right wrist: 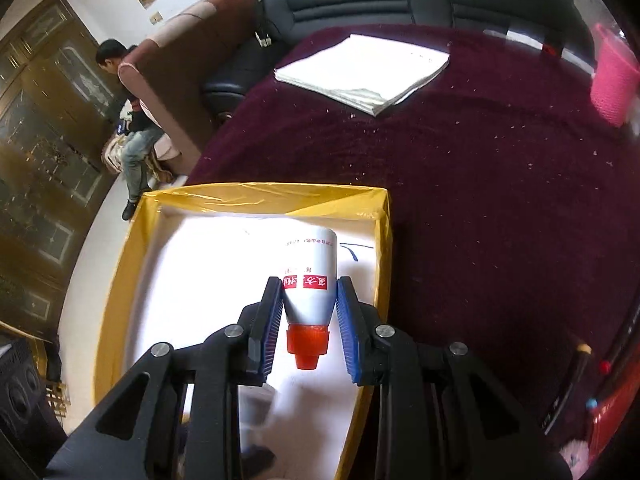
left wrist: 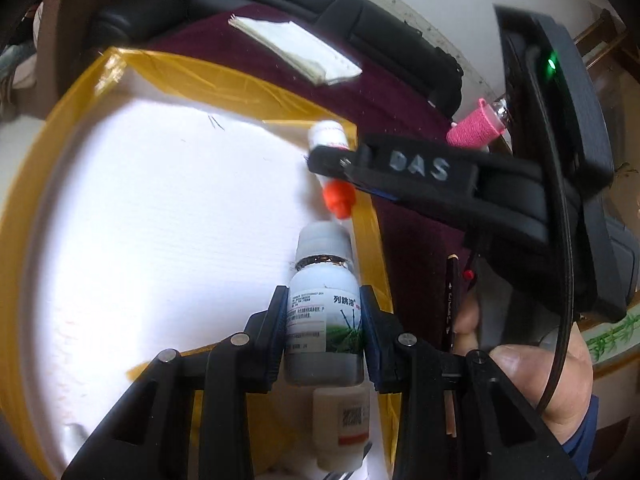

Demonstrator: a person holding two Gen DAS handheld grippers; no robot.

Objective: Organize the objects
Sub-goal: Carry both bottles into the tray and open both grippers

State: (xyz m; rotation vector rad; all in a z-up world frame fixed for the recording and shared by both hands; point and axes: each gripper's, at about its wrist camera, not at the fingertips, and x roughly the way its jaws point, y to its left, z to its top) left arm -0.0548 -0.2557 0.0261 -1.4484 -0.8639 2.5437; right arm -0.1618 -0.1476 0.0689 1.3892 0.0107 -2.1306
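Between the left gripper's (left wrist: 325,334) jaws, clamped at its label, stands a grey-capped bottle (left wrist: 325,312) printed "列跳溶", over the yellow-walled tray (left wrist: 40,152). Beneath it lies a small white bottle (left wrist: 342,428) with a QR code. Ahead, the right gripper (right wrist: 307,322), marked "DAS", grasps a red-capped white bottle (right wrist: 310,280) with red-banded Chinese lettering, illegible. Beyond lie folded papers (right wrist: 360,72) on maroon cloth (right wrist: 480,200).
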